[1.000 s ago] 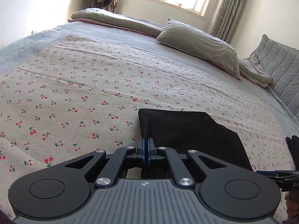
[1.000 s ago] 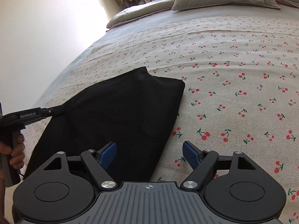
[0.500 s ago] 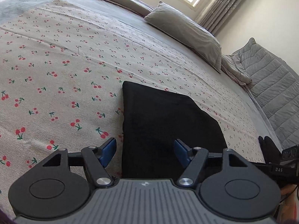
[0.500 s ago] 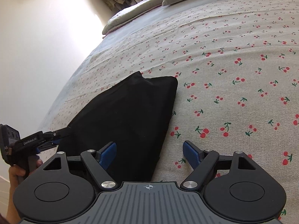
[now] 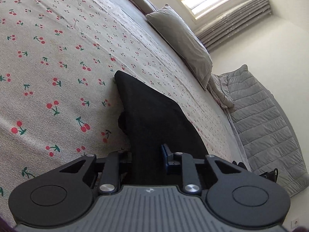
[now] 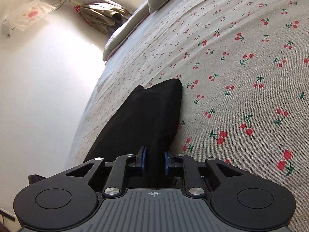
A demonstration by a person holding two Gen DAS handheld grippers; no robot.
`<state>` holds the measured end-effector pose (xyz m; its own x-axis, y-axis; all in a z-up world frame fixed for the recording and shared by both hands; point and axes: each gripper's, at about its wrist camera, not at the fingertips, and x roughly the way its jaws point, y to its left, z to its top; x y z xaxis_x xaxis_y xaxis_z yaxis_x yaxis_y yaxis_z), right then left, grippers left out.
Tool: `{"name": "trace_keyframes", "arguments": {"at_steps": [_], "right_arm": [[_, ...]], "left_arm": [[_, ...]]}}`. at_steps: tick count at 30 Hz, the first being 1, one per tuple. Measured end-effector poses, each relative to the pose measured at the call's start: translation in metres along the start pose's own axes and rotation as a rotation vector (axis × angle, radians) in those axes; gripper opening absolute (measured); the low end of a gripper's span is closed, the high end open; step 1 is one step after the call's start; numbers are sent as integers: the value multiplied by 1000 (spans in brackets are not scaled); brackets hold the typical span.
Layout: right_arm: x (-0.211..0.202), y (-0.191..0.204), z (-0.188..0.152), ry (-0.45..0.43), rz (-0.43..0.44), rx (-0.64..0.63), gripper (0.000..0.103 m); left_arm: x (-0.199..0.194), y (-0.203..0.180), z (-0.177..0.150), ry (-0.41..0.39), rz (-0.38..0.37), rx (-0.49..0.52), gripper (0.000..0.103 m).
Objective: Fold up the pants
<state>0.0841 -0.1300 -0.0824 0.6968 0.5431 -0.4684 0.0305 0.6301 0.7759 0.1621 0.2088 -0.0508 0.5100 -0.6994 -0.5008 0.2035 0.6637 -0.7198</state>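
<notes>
The black pants (image 5: 154, 119) lie folded on the cherry-print bedspread (image 5: 48, 67). In the left wrist view my left gripper (image 5: 146, 160) has its jaws closed around the near edge of the pants, with black cloth filling the gap between the blue pads. In the right wrist view the pants (image 6: 146, 116) stretch away from me, and my right gripper (image 6: 154, 162) is likewise closed on their near edge, cloth between the pads. Both cameras are rolled to the side.
A grey pillow (image 5: 179, 38) and a folded grey quilt (image 5: 266, 119) lie at the head and side of the bed. A white wall (image 6: 44, 96) runs along the bed's left edge. Clothes (image 6: 104, 17) hang in the corner.
Both grippers were open half a second ago and have closed on the near edge of the pants. Both have moved in over the cloth and rolled sideways.
</notes>
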Motion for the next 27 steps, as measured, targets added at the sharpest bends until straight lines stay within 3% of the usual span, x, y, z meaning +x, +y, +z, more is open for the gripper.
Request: {"name": "trace_keyframes", "arguments": {"at_steps": [11,15,21,27], "right_arm": [[-47,-13,54,-176,-176,-49,13],[-64,-34,79,-241,-196,-25,13],[-71,-60,109,-319,-239,-54,13],[-70,-75,122,-334,-264,-77,16]], "left_arm": [[82,-75,11,46,-4,128,21],[118,-103,17,48,-28,166,21],[157,-121,18,20,-68,189,21],[183,-120,15,9,-19,189,26]]}}
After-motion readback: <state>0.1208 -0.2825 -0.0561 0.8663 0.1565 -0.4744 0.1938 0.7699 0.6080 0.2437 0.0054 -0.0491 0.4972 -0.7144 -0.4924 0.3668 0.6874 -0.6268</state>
